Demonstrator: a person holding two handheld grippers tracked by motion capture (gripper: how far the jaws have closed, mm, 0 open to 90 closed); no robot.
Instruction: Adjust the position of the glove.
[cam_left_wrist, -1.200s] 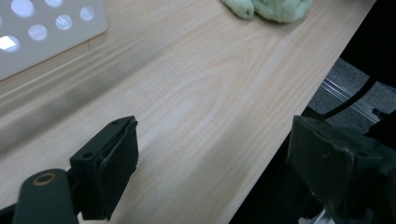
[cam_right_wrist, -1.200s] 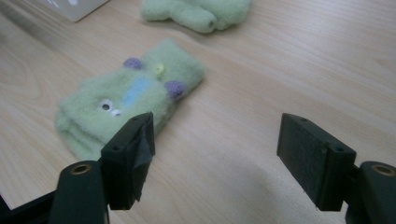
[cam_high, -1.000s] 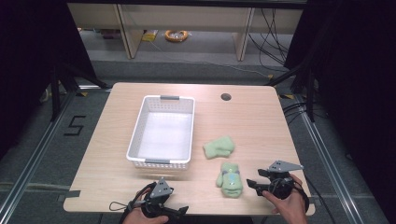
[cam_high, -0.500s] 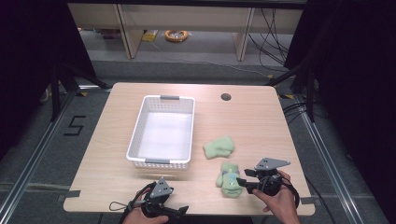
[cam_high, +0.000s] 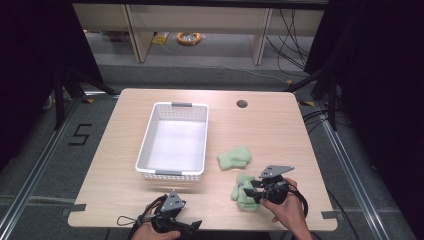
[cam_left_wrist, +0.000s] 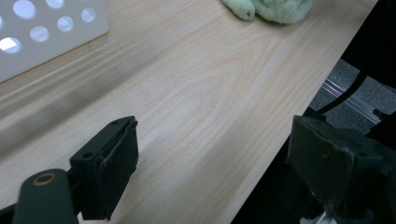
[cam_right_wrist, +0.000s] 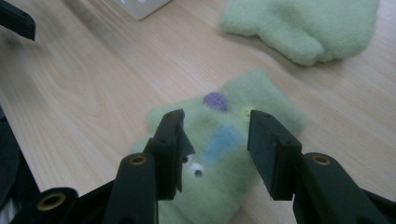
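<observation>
A green mitten with googly eyes, a purple dot and a blue patch (cam_high: 240, 198) (cam_right_wrist: 224, 158) lies near the table's front edge at the right. My right gripper (cam_high: 248, 189) (cam_right_wrist: 215, 123) hovers over it. Its jaws have just been closing and stand one on each side of the mitten's face, with a gap between them, so it is open. A plain green mitten (cam_high: 234, 158) (cam_right_wrist: 303, 28) lies just beyond. My left gripper (cam_high: 187, 225) (cam_left_wrist: 215, 135) rests at the front edge, wide open and holding nothing.
A white perforated basket (cam_high: 145, 145) (cam_left_wrist: 46, 37) stands empty at mid-table, left of the mittens. A round cable hole (cam_high: 242, 104) sits at the back right. The table's front edge runs right beside my left gripper's jaws.
My right gripper has slid left over the eyed mitten and its jaws have narrowed. The left gripper has stayed put.
</observation>
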